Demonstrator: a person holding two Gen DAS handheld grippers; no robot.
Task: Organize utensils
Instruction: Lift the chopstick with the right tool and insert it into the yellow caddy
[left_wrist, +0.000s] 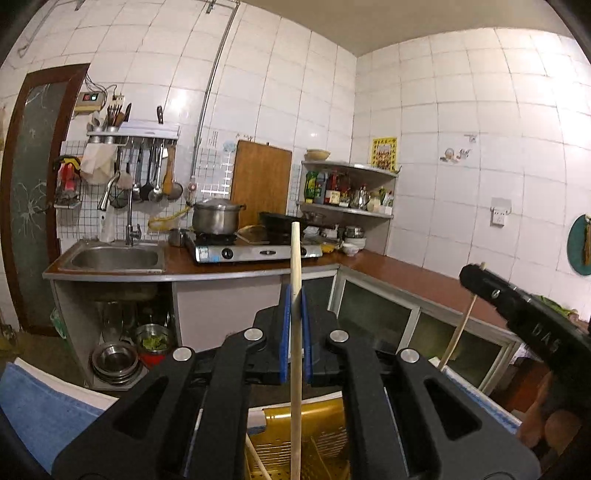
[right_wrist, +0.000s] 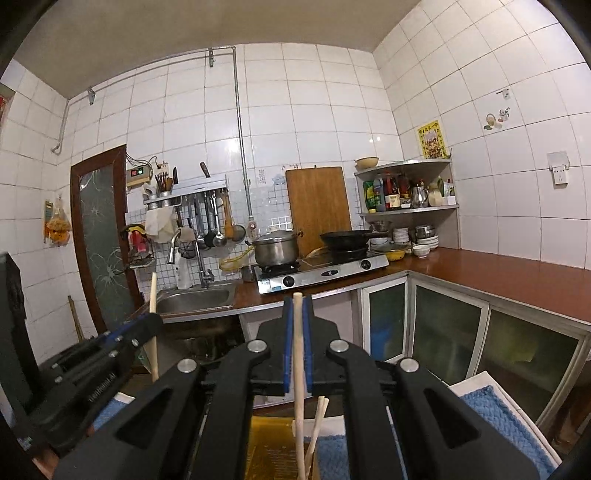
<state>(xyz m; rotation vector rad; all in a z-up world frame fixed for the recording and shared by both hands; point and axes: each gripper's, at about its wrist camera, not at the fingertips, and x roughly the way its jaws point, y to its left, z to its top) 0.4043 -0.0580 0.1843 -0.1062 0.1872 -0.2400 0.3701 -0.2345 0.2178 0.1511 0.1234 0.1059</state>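
My left gripper (left_wrist: 295, 295) is shut on a pale wooden chopstick (left_wrist: 295, 369) that stands upright between its blue pads. Its lower end hangs over a yellow slotted utensil basket (left_wrist: 317, 443). My right gripper (right_wrist: 296, 310) is shut on a second wooden chopstick (right_wrist: 298, 376), also upright, above the same yellow basket (right_wrist: 269, 450), where more chopsticks (right_wrist: 318, 424) lean. The right gripper shows in the left wrist view (left_wrist: 517, 306) at the right. The left gripper shows in the right wrist view (right_wrist: 110, 343) at the left.
A blue towel (right_wrist: 491, 417) on a white tray lies under the basket. Beyond is a kitchen counter (left_wrist: 413, 273) with a sink (left_wrist: 114, 258), a gas stove (left_wrist: 255, 251) with a pot and a wok, a corner shelf of bottles (left_wrist: 347, 192), and hanging ladles (left_wrist: 151, 177).
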